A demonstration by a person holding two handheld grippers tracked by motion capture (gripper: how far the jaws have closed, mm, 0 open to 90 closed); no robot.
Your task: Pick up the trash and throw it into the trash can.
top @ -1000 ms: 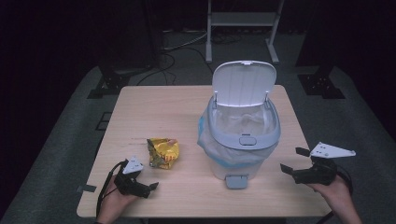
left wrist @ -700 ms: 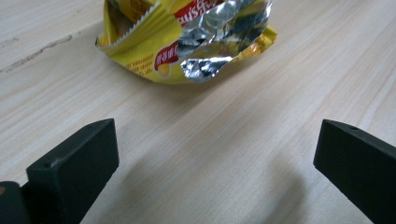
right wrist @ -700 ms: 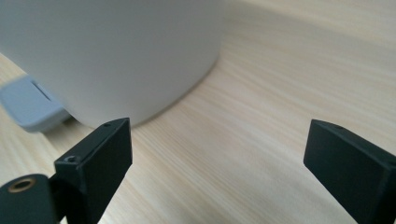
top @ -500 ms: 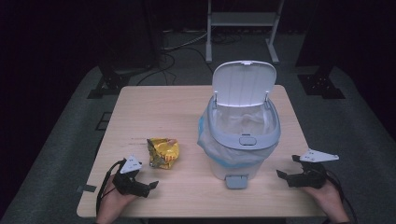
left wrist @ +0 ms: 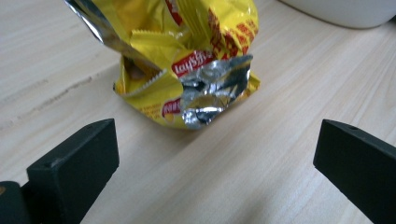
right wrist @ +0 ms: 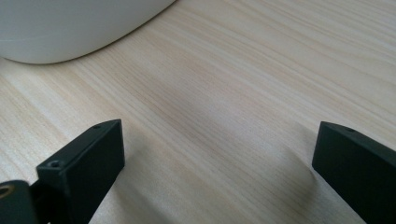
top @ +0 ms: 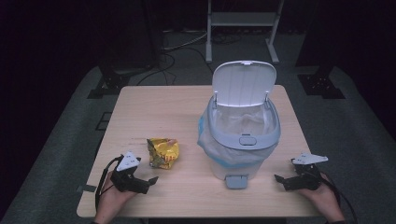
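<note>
A crumpled yellow chip bag [top: 163, 152] lies on the wooden table [top: 154, 107], left of a white bin [top: 240, 140] whose lid [top: 243, 83] stands open and whose plastic liner [top: 211, 142] spills over the rim. The left tool [top: 150, 180] rests low on the table just short of the bag, with its jaws spread wide and nothing between them; in the left gripper view the bag [left wrist: 187, 65] sits just ahead, its torn silver edge turned toward the jaws. The right tool [top: 279, 178] lies on the table at the bin's right side, well apart from the bag; its jaws have just been opening and stand wide with only bare wood between them, the bin's curved wall [right wrist: 70, 28] showing beyond them in the right gripper view. The step in hand looks like picking up the bag to drop it into the bin. To do it well, I would slide the left tool forward, keeping it low so the jaws pass on either side of the bag's puffed lower part rather than the thin foil flap, which could tear or slip. Close gently until the crinkled film is firmly pinched. Then lift clear of the table, carry it above the rim without snagging the liner, and release over the middle. The right tool can stay out of the way.
</note>
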